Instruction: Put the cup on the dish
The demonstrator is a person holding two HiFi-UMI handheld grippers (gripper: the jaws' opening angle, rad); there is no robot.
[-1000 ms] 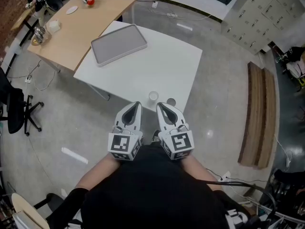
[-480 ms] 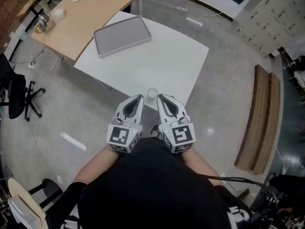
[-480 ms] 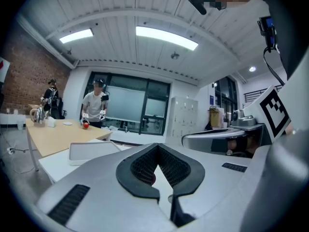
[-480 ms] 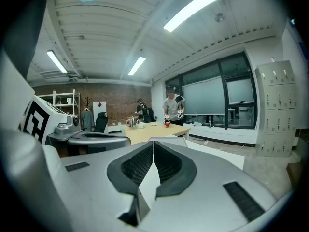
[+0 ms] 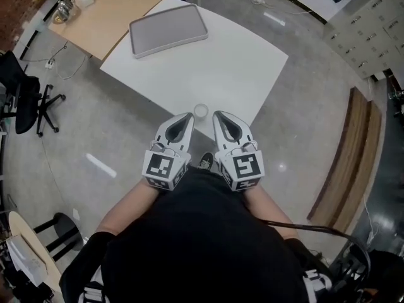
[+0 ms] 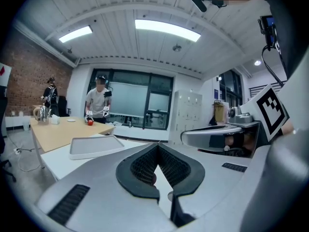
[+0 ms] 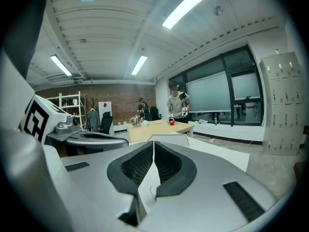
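A small clear cup (image 5: 201, 110) stands upright near the white table's (image 5: 240, 62) closest corner. At the table's far end lies a grey rectangular tray-like dish (image 5: 168, 29), seen also in the left gripper view as the dish (image 6: 94, 146). My left gripper (image 5: 187, 117) and right gripper (image 5: 218, 115) are side by side just short of the cup, one on each side, both shut and empty. Through the gap under the right gripper (image 7: 153, 144) the cup (image 7: 154, 189) shows low. The left gripper (image 6: 156, 150) points toward the dish.
A wooden desk (image 5: 120, 8) adjoins the table at the far left, with a person (image 6: 99, 100) standing behind it. An office chair (image 5: 22, 100) stands on the left floor. A long wooden bench (image 5: 344, 156) runs along the right.
Both grippers have moved forward to the table's near corner, so the cup now sits just beyond and between their tips. Their jaws stayed shut.
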